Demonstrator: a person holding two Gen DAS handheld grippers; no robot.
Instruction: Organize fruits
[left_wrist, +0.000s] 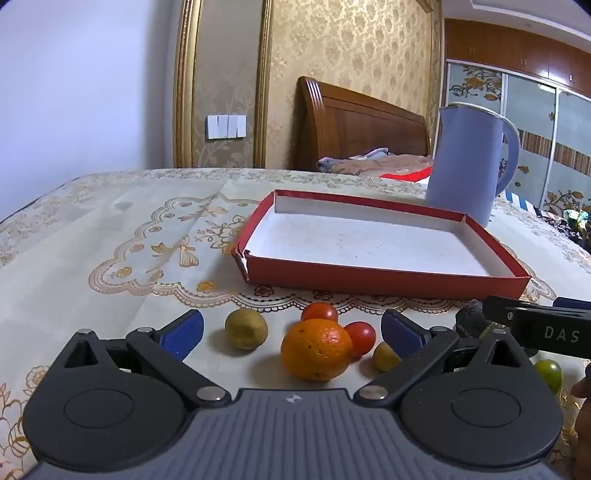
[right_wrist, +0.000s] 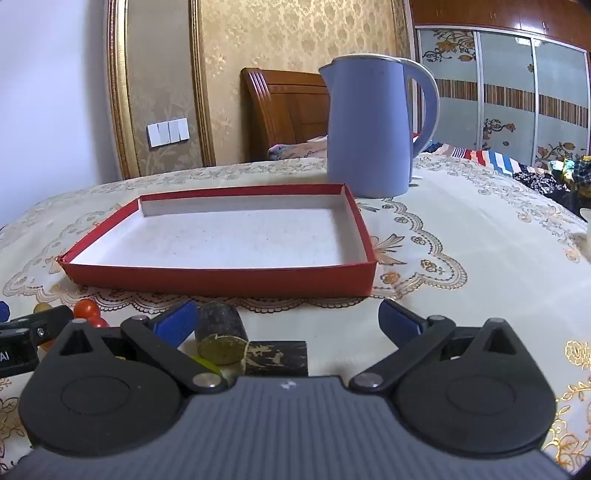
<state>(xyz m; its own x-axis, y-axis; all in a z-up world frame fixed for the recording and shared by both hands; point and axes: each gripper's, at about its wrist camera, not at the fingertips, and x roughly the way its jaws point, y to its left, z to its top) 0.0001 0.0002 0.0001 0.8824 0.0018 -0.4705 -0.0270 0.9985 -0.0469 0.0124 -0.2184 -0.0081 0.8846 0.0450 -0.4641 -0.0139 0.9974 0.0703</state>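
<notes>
An empty red tray (left_wrist: 384, 277) with a white floor lies on the tablecloth; it also shows in the right wrist view (right_wrist: 221, 278). In front of it lie an orange (left_wrist: 316, 349), two red cherry tomatoes (left_wrist: 319, 312) (left_wrist: 361, 338), a brownish-yellow fruit (left_wrist: 245, 328), a small yellow fruit (left_wrist: 384, 356) and a green one (left_wrist: 549, 373). My left gripper (left_wrist: 291, 332) is open, with the orange and nearby fruits between its fingers. My right gripper (right_wrist: 286, 323) is open above a halved dark avocado (right_wrist: 221, 334).
A blue kettle (left_wrist: 467, 162) (right_wrist: 369, 125) stands behind the tray's right end. A dark rectangular block (right_wrist: 277, 358) lies beside the avocado. The right gripper's body (left_wrist: 543, 328) reaches in at the left view's right edge. A bed and wardrobe lie beyond the table.
</notes>
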